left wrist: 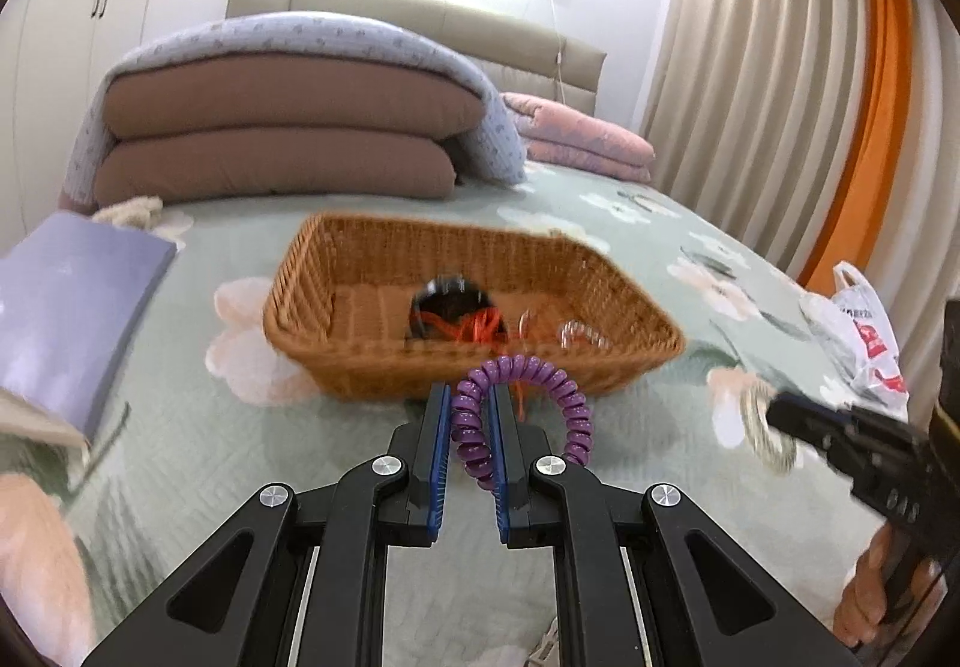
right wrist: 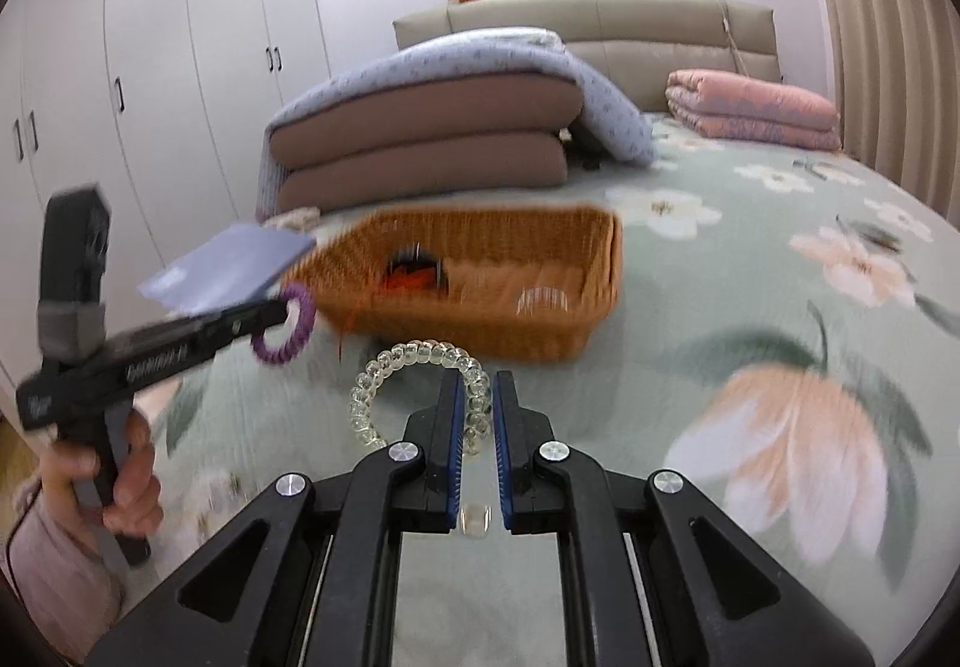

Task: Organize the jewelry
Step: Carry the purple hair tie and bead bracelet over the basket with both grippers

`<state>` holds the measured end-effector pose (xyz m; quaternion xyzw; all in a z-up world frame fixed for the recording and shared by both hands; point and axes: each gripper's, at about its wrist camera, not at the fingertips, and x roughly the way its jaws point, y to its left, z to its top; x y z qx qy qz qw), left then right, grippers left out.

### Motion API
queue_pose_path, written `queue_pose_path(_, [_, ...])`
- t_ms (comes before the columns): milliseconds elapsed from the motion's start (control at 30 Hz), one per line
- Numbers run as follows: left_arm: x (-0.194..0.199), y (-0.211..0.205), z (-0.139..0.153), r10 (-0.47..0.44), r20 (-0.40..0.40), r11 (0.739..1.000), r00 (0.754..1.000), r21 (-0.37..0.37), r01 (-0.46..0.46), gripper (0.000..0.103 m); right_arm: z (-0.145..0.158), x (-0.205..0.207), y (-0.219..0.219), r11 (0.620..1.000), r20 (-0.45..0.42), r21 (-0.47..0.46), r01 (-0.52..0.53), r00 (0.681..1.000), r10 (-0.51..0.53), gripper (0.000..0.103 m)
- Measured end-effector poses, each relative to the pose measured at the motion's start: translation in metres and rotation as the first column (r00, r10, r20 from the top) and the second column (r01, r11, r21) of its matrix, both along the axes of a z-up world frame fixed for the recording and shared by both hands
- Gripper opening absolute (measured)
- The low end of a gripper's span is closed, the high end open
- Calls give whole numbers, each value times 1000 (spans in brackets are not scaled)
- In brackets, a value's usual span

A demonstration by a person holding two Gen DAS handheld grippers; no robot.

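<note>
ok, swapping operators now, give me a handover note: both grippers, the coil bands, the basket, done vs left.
Left hand-held gripper: shut on the purple spiral coil band, held above the floral bedspread.
Right hand-held gripper: shut on the clear spiral coil band, also in the air.
Woven wicker basket sits on the bed just ahead of both grippers. Already inside: a dark round piece with orange cord and a clear band.
Done: both bands picked up.
Left: carry each over the basket rim and release, probably one at a time. No other loose jewelry visible on the bedspread.
</note>
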<state>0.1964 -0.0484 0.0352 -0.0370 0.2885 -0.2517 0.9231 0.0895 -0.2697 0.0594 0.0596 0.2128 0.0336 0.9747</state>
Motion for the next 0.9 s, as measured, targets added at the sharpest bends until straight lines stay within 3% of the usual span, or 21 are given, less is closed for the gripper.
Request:
queue_pose_path(133, [27, -1, 25, 59, 6, 998, 998, -1, -59, 12, 32, 40, -3, 999, 61, -24, 38, 997, -37, 11])
queue_pose_path(233, [57, -2, 28, 101, -28, 994, 995, -28, -102, 12, 35, 80, -16, 996, 49, 35, 77, 996, -79, 11])
queue_pose_path(433, [103, -12, 1, 169, -50, 985, 984, -23, -171, 12, 5, 136, -38, 980, 8, 94, 177, 984, -178, 11])
queue_pose_path(633, [118, -5, -22, 185, -90, 982, 979, -10, -187, 12, -23, 155, -56, 973, -84, 161, 167, 984, -155, 11])
queue_pose_path(900, [115, -12, -25, 175, -69, 985, 982, 11, -174, 13, -34, 165, -48, 981, -139, 124, 152, 981, -134, 13])
